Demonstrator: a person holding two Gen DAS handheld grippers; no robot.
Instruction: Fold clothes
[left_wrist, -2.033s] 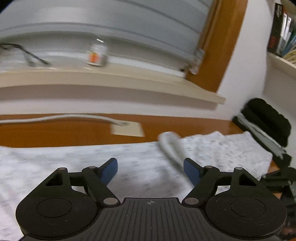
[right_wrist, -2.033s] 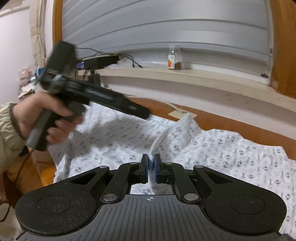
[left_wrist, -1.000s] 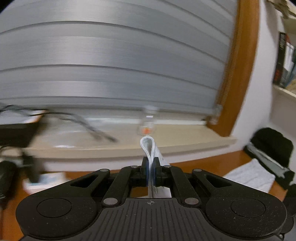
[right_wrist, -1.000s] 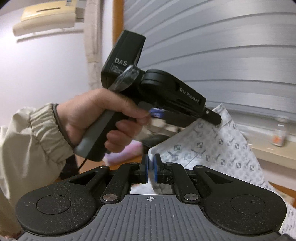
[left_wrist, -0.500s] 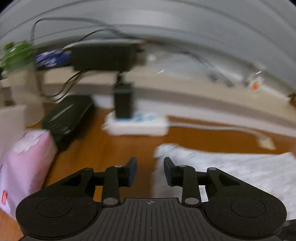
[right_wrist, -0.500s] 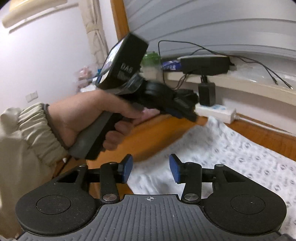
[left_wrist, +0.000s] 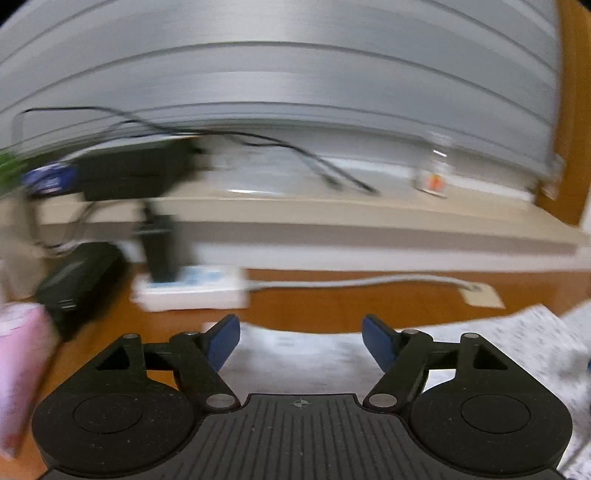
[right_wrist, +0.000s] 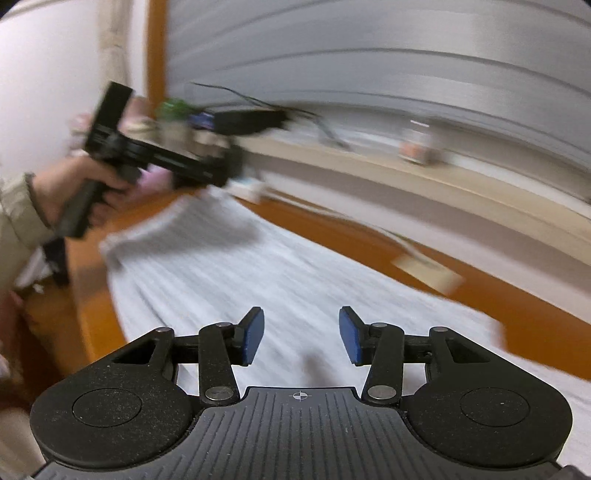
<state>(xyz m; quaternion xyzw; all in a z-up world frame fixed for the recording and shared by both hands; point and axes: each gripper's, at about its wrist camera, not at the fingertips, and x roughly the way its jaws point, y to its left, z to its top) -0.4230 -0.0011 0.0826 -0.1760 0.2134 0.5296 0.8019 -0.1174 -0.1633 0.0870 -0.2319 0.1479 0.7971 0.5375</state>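
A white patterned garment (right_wrist: 229, 269) lies flat on the wooden table (right_wrist: 535, 317). In the left wrist view it (left_wrist: 303, 354) lies under and beyond my fingers. My left gripper (left_wrist: 300, 341) is open and empty, just above the garment's far left edge. It also shows in the right wrist view (right_wrist: 229, 173), held by a hand over the garment's far corner. My right gripper (right_wrist: 301, 334) is open and empty above the middle of the garment. Both views are blurred by motion.
A white power strip (left_wrist: 192, 290) with a black adapter sits behind the garment, its cable (left_wrist: 362, 282) running right. A black box (left_wrist: 74, 280) and a pink item (left_wrist: 18, 365) lie at left. A windowsill (left_wrist: 332, 210) holds a small jar (left_wrist: 434, 177) and cables.
Both grippers held the garment up a second ago, then laid it down to the left and let go. Their jaws have since opened wider, and both views have swung right.
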